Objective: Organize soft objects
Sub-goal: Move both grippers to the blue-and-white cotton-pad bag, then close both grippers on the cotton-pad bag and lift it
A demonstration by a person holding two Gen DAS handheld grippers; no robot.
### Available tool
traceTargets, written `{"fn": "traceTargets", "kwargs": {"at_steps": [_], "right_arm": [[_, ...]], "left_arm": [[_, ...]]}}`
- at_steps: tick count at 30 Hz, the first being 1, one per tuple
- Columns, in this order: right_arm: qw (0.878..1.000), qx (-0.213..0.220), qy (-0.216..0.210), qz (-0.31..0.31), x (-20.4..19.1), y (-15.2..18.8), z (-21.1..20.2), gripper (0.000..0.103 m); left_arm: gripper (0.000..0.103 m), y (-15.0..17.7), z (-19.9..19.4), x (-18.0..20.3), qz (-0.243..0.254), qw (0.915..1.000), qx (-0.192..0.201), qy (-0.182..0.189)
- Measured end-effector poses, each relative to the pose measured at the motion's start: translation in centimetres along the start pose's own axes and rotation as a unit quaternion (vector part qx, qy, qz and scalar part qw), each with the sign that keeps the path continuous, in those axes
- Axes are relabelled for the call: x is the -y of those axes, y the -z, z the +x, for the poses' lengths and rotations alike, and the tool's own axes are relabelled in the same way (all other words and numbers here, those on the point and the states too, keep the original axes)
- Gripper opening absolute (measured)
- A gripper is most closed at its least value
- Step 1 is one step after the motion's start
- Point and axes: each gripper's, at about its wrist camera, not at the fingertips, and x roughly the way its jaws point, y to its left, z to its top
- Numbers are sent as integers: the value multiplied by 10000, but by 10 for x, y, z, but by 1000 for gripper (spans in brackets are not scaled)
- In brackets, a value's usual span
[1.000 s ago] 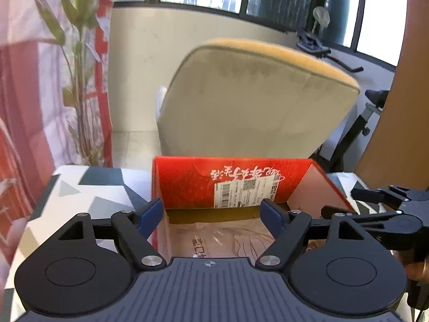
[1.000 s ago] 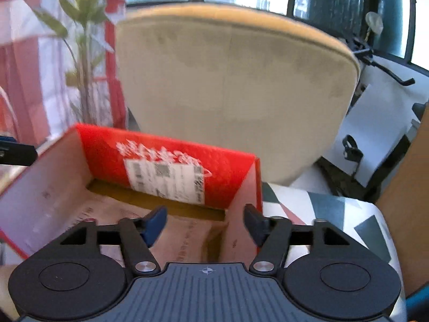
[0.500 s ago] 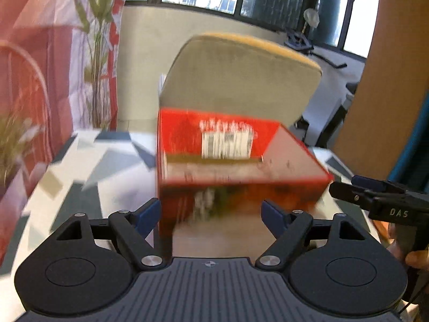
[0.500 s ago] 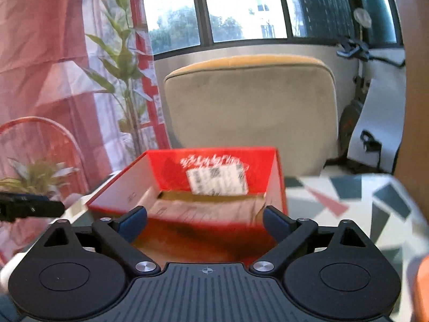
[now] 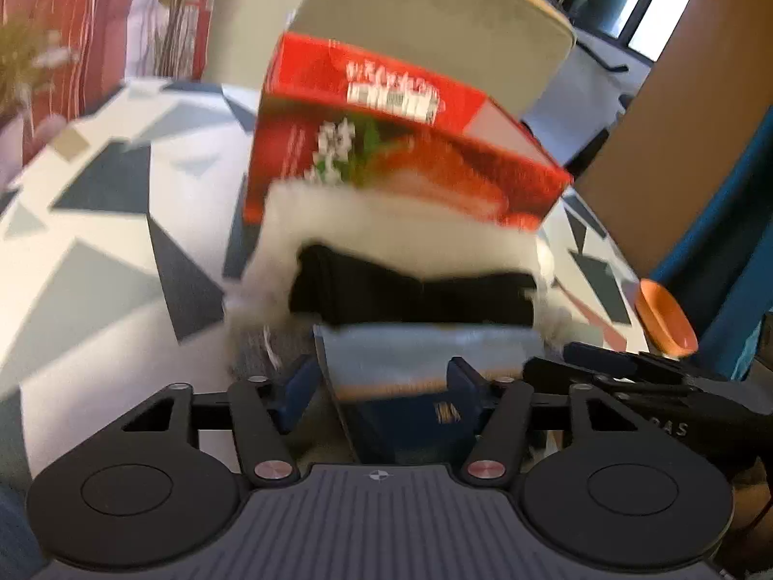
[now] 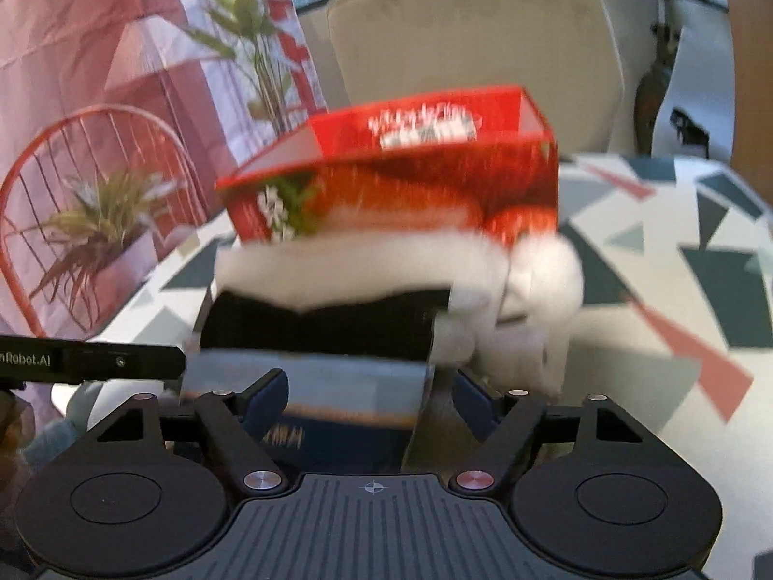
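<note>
A red cardboard box (image 5: 401, 145) stands open on the patterned table; it also shows in the right wrist view (image 6: 410, 169). In front of it lies a pile of soft things: white fluffy fabric (image 5: 386, 237), a black cloth (image 5: 410, 295) and a blue-grey folded piece (image 5: 425, 353). The same pile shows in the right wrist view: white fluff (image 6: 526, 299), black cloth (image 6: 323, 324). My left gripper (image 5: 381, 386) is open with the blue-grey piece between its fingers. My right gripper (image 6: 372, 401) is open over the near edge of the pile. Both views are blurred.
A beige chair (image 5: 435, 34) stands behind the table (image 5: 96, 222). An orange bowl (image 5: 664, 324) sits at the table's right edge. A red wire chair with a potted plant (image 6: 92, 222) is at the left. A brown panel (image 5: 686, 111) is at the right.
Both grippers have pulled back from the red box and dropped lower. The pile of soft things in front of the box has come into view between the fingers.
</note>
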Motion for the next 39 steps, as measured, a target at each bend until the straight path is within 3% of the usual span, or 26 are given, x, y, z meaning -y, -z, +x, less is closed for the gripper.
{"fn": "traceTargets", "kwargs": {"at_steps": [8,17,23,34,39], "right_arm": [[9990,-385,-98,201,3,9,12,60],[9982,-524,-229,200,3,11,20,59],[9974,-590,-348,222,1,12,24,53],[9975,-550,-449,50,-4,9,19,45],[9988,-138,-379,-261,-15,0,3,45]], "left_arm": [[60,13,13,1,78,9992,-308,222],[59,17,25,-4,-92,9984,-530,154],[59,19,31,2,26,9974,-632,338],[50,18,22,1,-19,9986,-391,361],[50,12,3,8,223,9989,62,413]]}}
